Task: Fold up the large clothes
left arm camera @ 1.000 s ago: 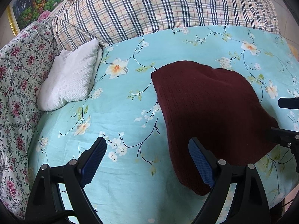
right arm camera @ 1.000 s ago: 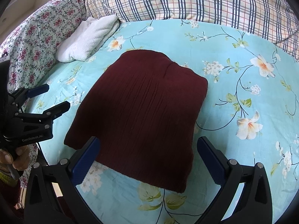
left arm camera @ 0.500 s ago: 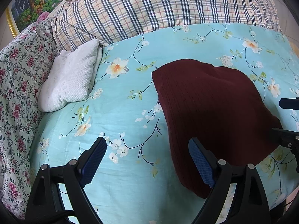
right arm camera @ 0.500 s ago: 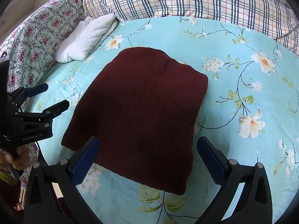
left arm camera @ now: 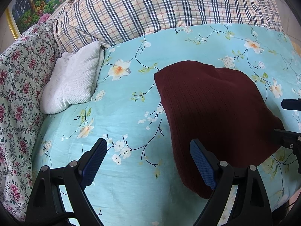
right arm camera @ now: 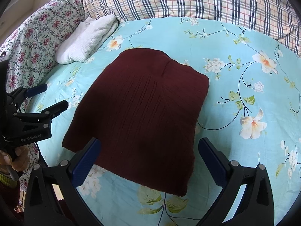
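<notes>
Floral bedsheet (right arm camera: pixel 235 79); left gripper (right arm camera: pixel 50 98) reads "GenRobot.AI".

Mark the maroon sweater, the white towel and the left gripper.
maroon sweater (right arm camera: pixel 143 113), right wrist view, middle of the folded knit.
white towel (left arm camera: pixel 73 82), left wrist view, centre of its top.
left gripper (left arm camera: pixel 148 162), left wrist view, midway between open fingertips.

Home bedroom: floral bedsheet (left arm camera: pixel 122 113), plaid quilt (left arm camera: pixel 150 9), framed painting (left arm camera: pixel 37 1).
</notes>
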A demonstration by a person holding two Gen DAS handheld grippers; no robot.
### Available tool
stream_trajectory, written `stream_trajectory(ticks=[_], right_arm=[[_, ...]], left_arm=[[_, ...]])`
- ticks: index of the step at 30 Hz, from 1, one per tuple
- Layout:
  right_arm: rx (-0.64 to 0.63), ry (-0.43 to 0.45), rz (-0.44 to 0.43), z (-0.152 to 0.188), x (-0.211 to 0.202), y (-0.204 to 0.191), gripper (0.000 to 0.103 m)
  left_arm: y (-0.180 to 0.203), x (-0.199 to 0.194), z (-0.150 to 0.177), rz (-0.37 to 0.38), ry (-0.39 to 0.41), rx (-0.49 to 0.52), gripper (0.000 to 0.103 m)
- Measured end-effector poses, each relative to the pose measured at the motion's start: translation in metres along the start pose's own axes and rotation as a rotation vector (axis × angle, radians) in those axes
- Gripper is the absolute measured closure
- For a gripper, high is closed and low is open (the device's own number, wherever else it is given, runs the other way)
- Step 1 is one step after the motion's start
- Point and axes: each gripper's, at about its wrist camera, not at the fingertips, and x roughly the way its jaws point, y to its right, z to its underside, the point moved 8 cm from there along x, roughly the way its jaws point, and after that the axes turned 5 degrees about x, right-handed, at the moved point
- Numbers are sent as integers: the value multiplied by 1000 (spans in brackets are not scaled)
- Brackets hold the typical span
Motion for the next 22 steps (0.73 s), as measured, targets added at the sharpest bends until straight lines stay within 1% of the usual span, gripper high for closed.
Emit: stream_trajectory(ticks=[22], right_arm=[[2, 14, -5, -2, -4, 0, 0]], left_arm=[[2, -9, -2, -3, 5, -6, 13]])
